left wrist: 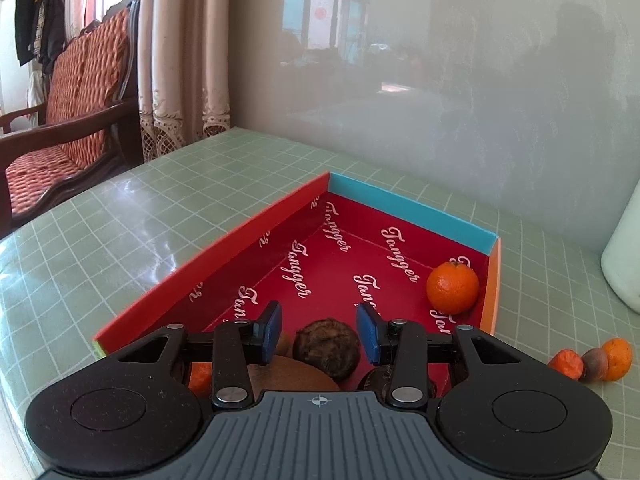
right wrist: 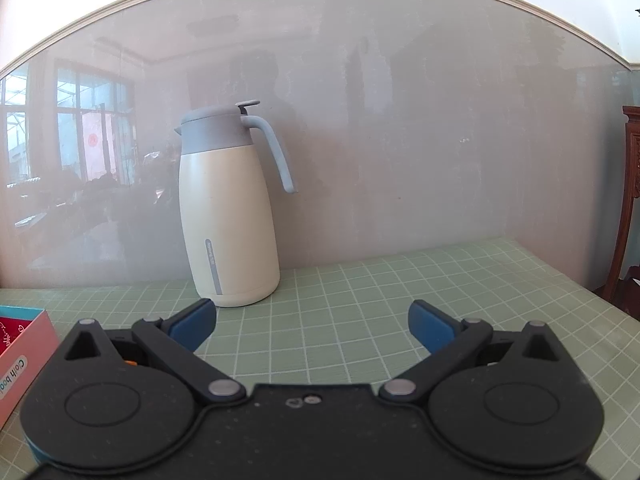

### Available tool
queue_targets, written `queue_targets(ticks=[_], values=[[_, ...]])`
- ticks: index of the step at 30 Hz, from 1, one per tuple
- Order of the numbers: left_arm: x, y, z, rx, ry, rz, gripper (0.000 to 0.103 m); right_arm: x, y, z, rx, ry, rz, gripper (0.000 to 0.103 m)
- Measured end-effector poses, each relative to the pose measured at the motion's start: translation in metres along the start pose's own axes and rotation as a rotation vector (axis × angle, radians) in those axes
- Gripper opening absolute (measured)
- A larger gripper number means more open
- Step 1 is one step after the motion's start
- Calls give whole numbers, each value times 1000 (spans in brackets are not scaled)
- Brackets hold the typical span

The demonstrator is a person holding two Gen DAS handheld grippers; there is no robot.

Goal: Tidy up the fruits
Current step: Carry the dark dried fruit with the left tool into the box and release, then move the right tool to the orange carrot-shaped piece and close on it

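Red cardboard lines the shallow box [left wrist: 352,248], printed all over with pale script lettering, with a red side wall on the left, a turquoise far wall and an orange wall on the right. It lies on a green grid-patterned table [left wrist: 160,208] that runs up to a glossy grey wall. Inside the box, a bright orange mandarin [left wrist: 452,287] sits in the far right corner, touching or almost touching the orange wall.

At the near end of the box the left gripper [left wrist: 319,332] hangs with its blue-padded fingers [left wrist: 273,332] spread apart on either side of a dark, wrinkled round fruit [left wrist: 326,349]. A gap shows on both sides, so the pads do not press on it. Just below that fruit lies a brown one [left wrist: 288,376], partly hidden by the gripper body, and a sliver of orange fruit [left wrist: 199,376] peeks out behind the left finger link (too covered to say more).

Outside the box, on the table to its right, three small pieces sit in a touching row: an orange piece [left wrist: 566,363], a brownish one [left wrist: 595,364] and a round orange one [left wrist: 618,358].

From the right wrist view, the right gripper [right wrist: 312,326] stands wide open over bare table, with nothing between its blue pads. Beyond it a cream jug [right wrist: 230,216] with a grey-blue lid and handle stands upright near the wall. A corner of the box [right wrist: 24,340] shows at the left edge.
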State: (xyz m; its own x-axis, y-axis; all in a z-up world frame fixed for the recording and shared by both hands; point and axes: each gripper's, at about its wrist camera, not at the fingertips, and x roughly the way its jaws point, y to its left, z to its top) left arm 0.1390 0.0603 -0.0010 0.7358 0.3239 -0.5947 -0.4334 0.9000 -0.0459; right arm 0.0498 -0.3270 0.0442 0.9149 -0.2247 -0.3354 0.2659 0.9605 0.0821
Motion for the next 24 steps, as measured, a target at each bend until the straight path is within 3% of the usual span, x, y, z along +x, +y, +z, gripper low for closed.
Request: queue_targets(ticks=[1, 2, 4, 7, 10, 16, 24], values=[[-3, 2, 0, -1, -10, 4, 49, 1, 0, 0, 0, 1, 1, 103], [-8, 3, -1, 0, -20, 15, 65, 1, 1, 0, 0, 1, 5, 103], [-17, 8, -1, -8, -52, 47, 83, 1, 3, 0, -6, 5, 15, 103], [-35, 14, 0, 16, -122, 77, 87, 1, 9, -1, -14, 9, 36, 103], [-53, 23, 1, 23, -169, 104, 99, 2, 17, -3, -27, 18, 70, 103], [-76, 62, -10, -1, -198, 174, 100, 1, 39, -7, -71, 28, 133, 103], [-91, 126, -20, -175, -223, 296, 101, 0, 60, -10, -95, 39, 171, 103]])
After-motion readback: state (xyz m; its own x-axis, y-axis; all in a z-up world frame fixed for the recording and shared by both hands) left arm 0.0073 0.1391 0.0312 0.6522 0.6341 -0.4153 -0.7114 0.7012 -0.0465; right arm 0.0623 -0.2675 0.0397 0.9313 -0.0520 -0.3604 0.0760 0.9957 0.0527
